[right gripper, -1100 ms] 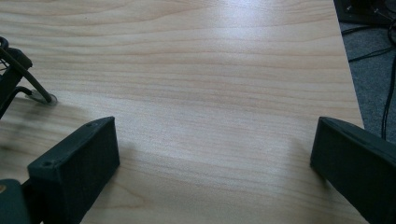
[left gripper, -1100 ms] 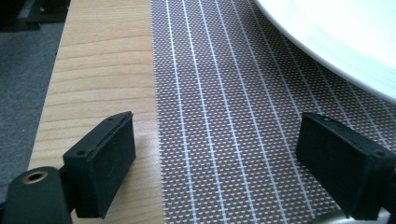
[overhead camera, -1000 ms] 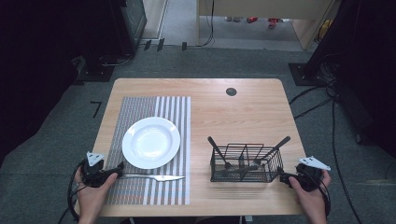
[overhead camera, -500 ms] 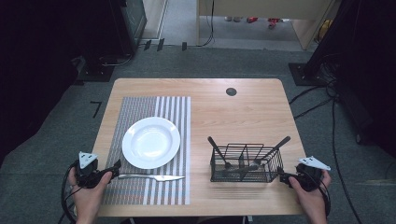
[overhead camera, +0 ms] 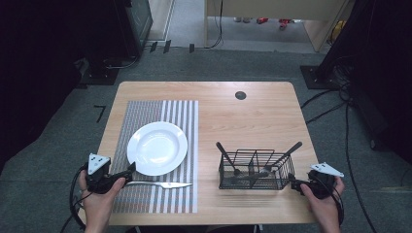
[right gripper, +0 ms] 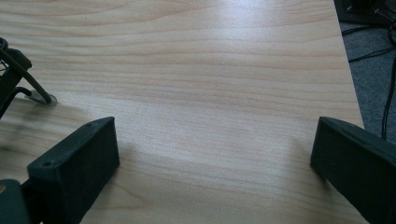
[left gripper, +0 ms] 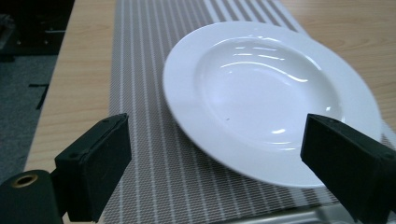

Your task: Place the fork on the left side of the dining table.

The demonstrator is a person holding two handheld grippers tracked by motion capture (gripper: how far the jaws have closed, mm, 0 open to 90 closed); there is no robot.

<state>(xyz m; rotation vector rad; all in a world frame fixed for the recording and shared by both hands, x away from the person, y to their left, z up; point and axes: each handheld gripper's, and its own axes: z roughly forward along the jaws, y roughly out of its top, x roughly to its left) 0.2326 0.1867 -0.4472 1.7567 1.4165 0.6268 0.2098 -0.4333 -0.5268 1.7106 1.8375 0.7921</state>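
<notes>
1. Two grippers sit low in the high view, one at each bottom corner of the table (overhead camera: 252, 111). My left gripper (overhead camera: 130, 174) is at the lower left, my right gripper (overhead camera: 293, 184) at the lower right.
2. I see the left gripper's jaws spread wide in the left gripper view (left gripper: 224, 172), holding nothing. They frame the near rim of the white plate (left gripper: 261, 93), which takes up the centre and upper right of that view.
3. A butter knife (overhead camera: 160, 184) lies on the striped placemat (overhead camera: 160, 145) just below the plate (overhead camera: 157, 147) in the high view, its handle end touching or just beside the left gripper's jaws; I cannot tell which. Its blade points toward the frame's centre. In the left gripper view, a sliver of metal (left gripper: 280, 217) shows at the bottom edge between the jaws.
4. I see the right gripper's jaws equally wide apart in the right gripper view (right gripper: 215, 172), with bare wood between them and nothing held.
5. A black wire caddy (overhead camera: 255, 170) stands just left of the right gripper in the high view, with dark-handled utensils (overhead camera: 226, 154) leaning out of it. Its corner foot (right gripper: 28, 88) shows at the left edge of the right gripper view.
</notes>
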